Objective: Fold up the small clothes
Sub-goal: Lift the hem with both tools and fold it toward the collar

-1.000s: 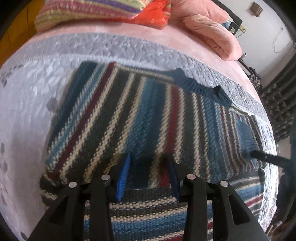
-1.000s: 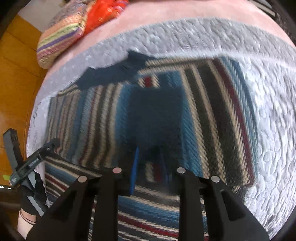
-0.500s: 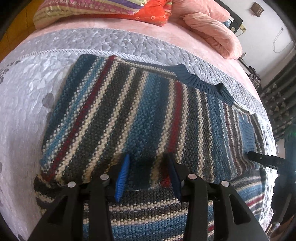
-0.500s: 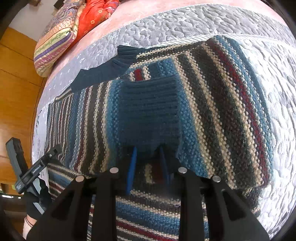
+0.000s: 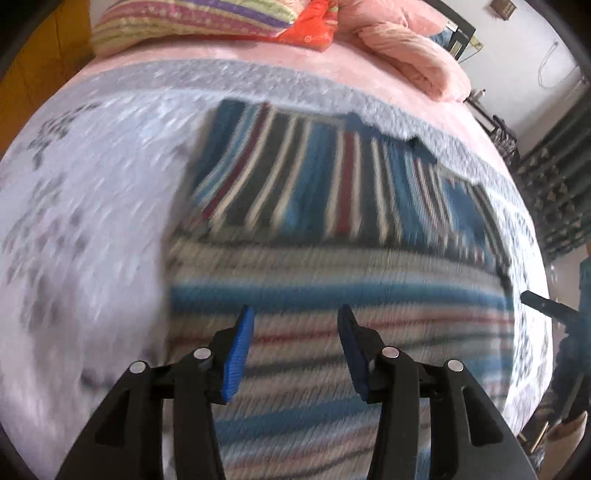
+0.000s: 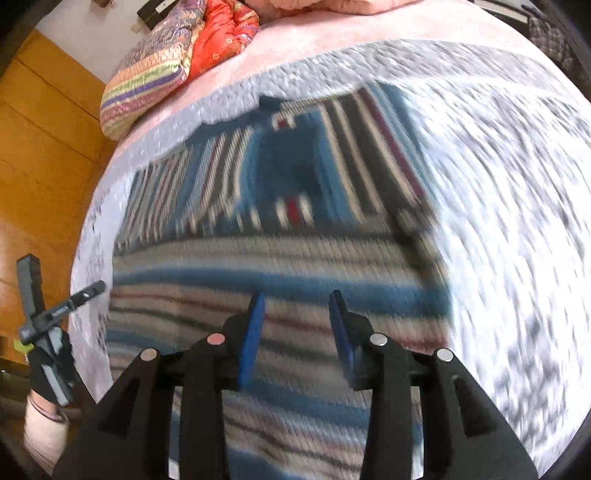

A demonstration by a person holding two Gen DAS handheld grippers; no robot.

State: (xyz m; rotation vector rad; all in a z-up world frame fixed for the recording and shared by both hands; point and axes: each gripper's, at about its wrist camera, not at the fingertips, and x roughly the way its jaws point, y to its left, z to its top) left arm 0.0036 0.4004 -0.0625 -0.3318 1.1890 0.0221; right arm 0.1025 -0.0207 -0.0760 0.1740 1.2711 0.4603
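Both pairs of jaws stand apart with nothing between them: the left gripper and the right gripper each hang over the near half of the sweater, whose stripes run crosswise under the blue pads. The sweater lies flat on the grey quilt, its far part, at 12 o'clock from each gripper, laid over the near part with stripes running away from the cameras. Both views are smeared by motion, so fine detail is lost. I judge one fold to be laid and let go, with the grippers between steps. The next move likely calls for a fresh hold on an edge, perhaps the side edges at 9 o'clock of the left view and 3 o'clock of the right, both ends taken evenly so the thick knit does not slide or bunch. In the left view the other gripper's tip shows at 3 o'clock; in the right view a gloved hand shows at 8 o'clock. Pillows and a pink blanket lie beyond at 12 o'clock, well apart. Nothing obstructs the sweater itself.
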